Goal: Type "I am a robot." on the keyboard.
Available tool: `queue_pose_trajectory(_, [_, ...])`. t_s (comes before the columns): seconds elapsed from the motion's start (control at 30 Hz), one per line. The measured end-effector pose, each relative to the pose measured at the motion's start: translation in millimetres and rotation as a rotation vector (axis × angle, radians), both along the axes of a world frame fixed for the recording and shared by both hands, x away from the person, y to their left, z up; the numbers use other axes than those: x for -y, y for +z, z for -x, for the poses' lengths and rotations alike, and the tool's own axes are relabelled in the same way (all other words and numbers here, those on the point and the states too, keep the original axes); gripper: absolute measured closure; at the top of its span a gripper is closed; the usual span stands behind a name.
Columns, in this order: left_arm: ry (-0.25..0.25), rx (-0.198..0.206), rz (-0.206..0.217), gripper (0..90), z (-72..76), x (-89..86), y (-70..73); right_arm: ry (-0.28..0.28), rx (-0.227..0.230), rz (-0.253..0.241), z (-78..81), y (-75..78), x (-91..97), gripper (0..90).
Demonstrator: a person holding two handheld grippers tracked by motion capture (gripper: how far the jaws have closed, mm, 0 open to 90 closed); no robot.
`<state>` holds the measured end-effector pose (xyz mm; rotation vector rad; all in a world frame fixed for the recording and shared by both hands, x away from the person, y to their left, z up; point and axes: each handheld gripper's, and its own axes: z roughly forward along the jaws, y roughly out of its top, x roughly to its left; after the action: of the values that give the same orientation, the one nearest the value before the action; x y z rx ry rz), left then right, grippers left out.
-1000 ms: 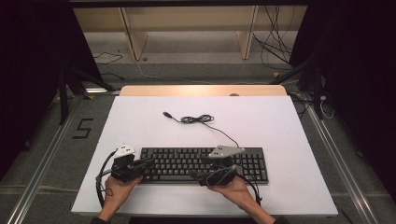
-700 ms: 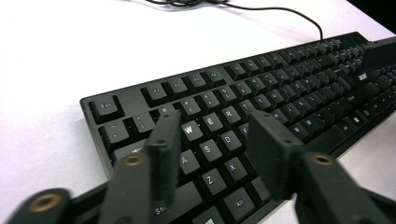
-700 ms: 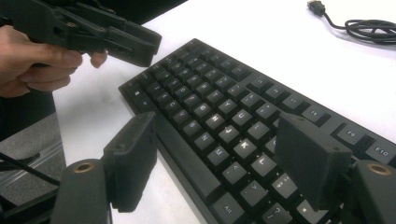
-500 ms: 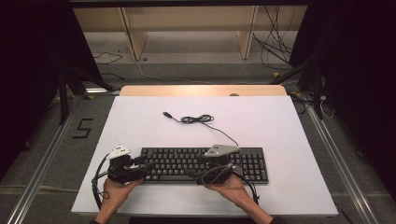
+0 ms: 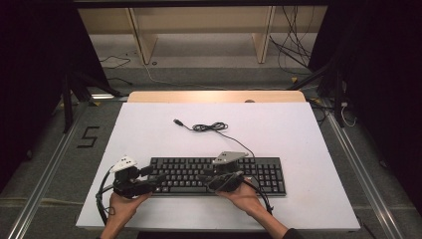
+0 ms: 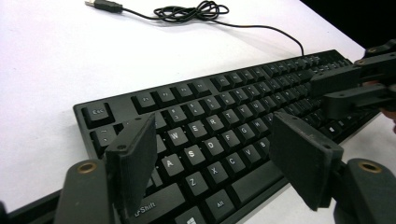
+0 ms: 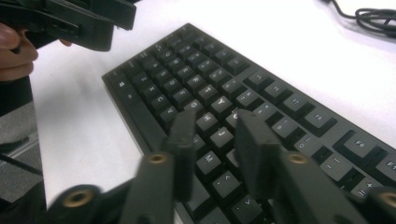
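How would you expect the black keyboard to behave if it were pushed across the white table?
The keyboard looks rigid and lies flat, so it would likely slide as one piece rather than tip. Its thin cable, loosely coiled behind it, would probably trail limply. Pushed at one end, it might pivot.

Black keyboard (image 6: 219, 135) – white key legends incl. Esc, W E R T, A S, Shift, Alt, floor (image 5: 59, 149) – black "5" marking.
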<state>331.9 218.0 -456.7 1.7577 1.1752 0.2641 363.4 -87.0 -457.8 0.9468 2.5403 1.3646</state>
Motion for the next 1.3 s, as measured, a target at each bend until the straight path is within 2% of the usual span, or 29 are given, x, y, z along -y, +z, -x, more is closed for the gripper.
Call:
queue_pose_trajectory(0.17, [-0.01, 0.007, 0.004, 30.0, 1.5, 1.8, 0.3, 0.011, -0.007, 0.021, -2.1, -3.2, -3.7, 80.2])
queue_pose_trajectory(0.6, [-0.024, 0.013, 0.009, 28.8, 5.0, 3.8, 0.4, 0.028, -0.015, 0.058, -3.3, -7.6, -12.0, 90.0])
queue_pose_trajectory(1.3, [-0.02, 0.018, 0.018, 27.0, 5.5, 2.9, -0.1, 0.035, -0.036, 0.096, -4.2, -15.4, -18.6, 90.0])
